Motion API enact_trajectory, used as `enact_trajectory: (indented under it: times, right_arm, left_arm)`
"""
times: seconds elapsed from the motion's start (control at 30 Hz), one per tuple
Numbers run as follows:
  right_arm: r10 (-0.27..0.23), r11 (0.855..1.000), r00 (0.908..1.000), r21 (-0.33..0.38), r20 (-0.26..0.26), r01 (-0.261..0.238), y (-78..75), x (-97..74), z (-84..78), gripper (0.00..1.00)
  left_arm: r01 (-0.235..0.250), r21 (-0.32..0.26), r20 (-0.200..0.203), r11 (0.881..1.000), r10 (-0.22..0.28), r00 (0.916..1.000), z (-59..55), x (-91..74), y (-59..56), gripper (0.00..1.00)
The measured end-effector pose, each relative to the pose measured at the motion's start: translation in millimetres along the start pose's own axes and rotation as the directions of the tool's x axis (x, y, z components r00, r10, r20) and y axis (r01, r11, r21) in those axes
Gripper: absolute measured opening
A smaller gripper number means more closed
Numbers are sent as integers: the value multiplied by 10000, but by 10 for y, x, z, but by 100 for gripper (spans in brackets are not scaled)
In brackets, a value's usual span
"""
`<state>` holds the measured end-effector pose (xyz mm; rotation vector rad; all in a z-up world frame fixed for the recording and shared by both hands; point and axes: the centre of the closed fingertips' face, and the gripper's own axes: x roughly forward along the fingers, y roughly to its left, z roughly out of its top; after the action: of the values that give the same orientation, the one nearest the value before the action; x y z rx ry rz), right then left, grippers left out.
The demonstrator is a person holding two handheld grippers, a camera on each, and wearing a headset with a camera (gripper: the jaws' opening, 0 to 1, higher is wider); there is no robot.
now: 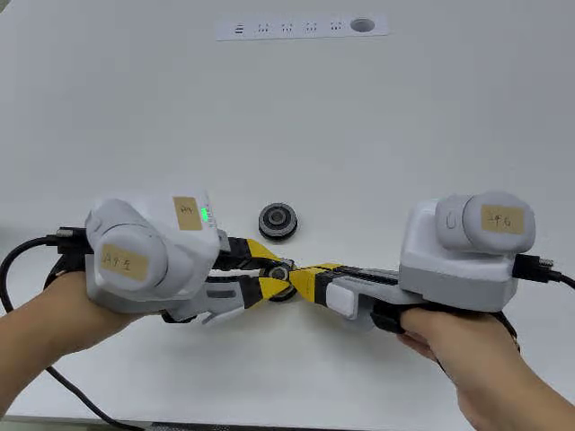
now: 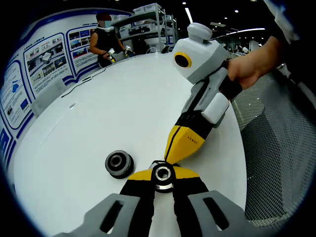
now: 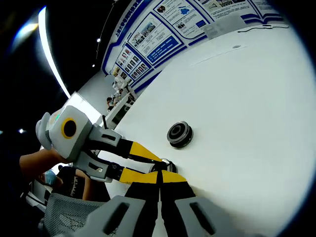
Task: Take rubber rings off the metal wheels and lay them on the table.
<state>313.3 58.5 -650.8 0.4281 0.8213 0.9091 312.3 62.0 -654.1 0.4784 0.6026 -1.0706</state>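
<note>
A small metal wheel (image 1: 281, 273) (image 2: 163, 174) with a dark rubber ring sits just above the white table (image 1: 377, 135), clamped between the yellow tips of my left gripper (image 1: 272, 275) (image 2: 163, 176). My right gripper (image 1: 302, 278) (image 3: 159, 174) comes in from the right, jaws pressed together, tips touching that wheel's rim (image 3: 166, 165). Whether the ring is pinched between them is hidden. A second wheel (image 1: 278, 221) (image 2: 119, 163) (image 3: 179, 134), dark ring still on it, lies flat on the table just beyond both grippers.
A white power strip (image 1: 301, 26) lies at the table's far edge. A black cable (image 1: 20, 259) loops off the left gripper near the table's front edge. A person (image 2: 106, 42) stands far behind the table.
</note>
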Motion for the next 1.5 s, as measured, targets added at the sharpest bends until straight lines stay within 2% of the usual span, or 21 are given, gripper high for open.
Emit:
enact_trajectory:
  times: [0.53,0.63,0.67,1.03,1.4,1.5]
  right_arm:
    - [82,9967,9999,-804,-75,-88,38,-5,10,1]
    - [181,9987,9998,-477,10,-180,64,-6,28,1]
    - [122,9975,9999,-703,-20,-123,60,-6,22,1]
    - [168,9962,9998,-855,-57,-172,56,-14,20,1]
    - [283,9961,9996,-831,-41,-286,82,-22,23,1]
    - [489,9964,9988,-691,-1,-488,124,-25,23,1]
  left_arm:
    - [11,21,-22,10000,-11,10000,0,-4,1,13]
    - [12,24,-28,10000,-12,10000,0,-5,0,13]
    - [9,17,-28,10000,-9,10000,0,-6,0,13]
    - [13,46,-55,10000,-13,10000,2,-6,0,13]
    - [17,63,-39,10000,-17,10000,4,-4,0,13]
    - [22,66,-32,10000,-22,10000,4,-4,0,13]
